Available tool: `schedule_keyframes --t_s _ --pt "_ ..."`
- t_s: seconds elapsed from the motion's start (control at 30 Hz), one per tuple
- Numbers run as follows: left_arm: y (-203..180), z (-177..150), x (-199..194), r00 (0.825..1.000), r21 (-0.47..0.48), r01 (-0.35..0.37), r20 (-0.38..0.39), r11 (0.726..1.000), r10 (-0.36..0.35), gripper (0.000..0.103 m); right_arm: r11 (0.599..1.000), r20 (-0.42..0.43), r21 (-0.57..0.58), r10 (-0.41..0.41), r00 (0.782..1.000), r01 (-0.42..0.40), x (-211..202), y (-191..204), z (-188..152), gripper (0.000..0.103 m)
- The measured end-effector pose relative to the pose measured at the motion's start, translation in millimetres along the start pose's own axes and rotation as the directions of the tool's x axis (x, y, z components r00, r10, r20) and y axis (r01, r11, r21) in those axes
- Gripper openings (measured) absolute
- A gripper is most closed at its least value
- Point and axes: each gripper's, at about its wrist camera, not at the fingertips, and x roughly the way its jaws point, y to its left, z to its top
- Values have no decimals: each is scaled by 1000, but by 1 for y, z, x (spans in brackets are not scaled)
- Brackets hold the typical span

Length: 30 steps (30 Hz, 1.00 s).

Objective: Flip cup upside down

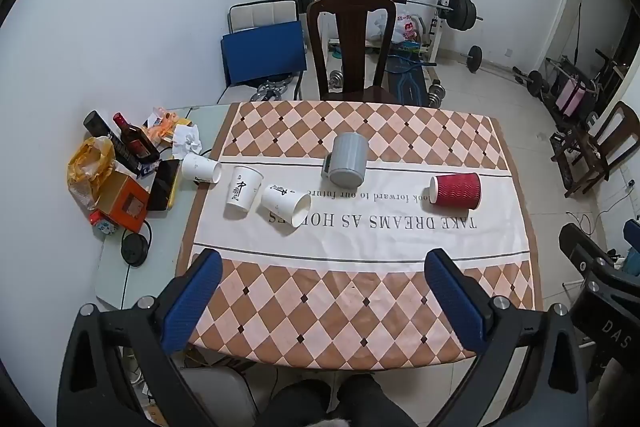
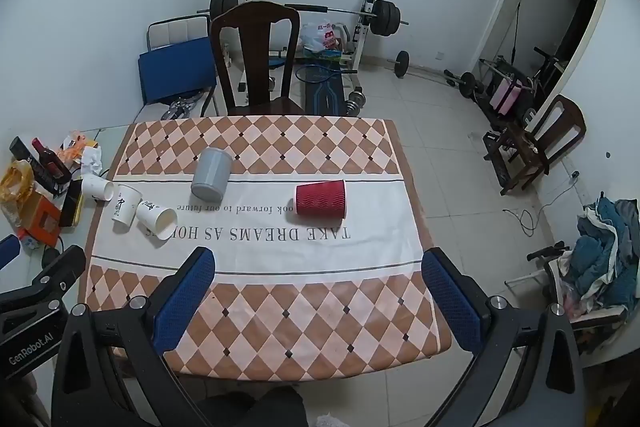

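Left gripper (image 1: 324, 267): blue pads spread wide, empty, low in frame. Right gripper (image 2: 320, 265): likewise spread, empty. Red ripple-wall paper cup (image 2: 321, 199): on its side, centre-right of the tablecloth (image 2: 280, 307). Grey mug (image 2: 212, 174): tipped, upper centre.

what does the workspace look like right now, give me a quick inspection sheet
surface: table with checkered cloth.
job's things: red cup, grey mug and two white paper cups lie on their sides; a third white cup stands mouth down.
clutter: bottle, orange box, crumpled paper at table's left.
grippers: left tool and right tool open, holding nothing.
cables: black cord at left edge.
surroundings: wooden chair, barbell rack.
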Motion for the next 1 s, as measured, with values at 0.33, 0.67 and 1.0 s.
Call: schedule_keyframes --t_s 0.33,0.67,1.0 --pt "-1 0 0 1000 6 -7 -2 1000 7 103 1000 -2 -9 -1 1000 1 7 -2 5 103" --pt "-1 0 0 1000 7 -9 -3 1000 9 103 1000 -4 -9 -6 1000 6 12 1 8 103" --pt "1 0 8 1000 6 -5 -2 1000 5 103 1000 -8 -12 -11 1000 11 14 1 10 103"
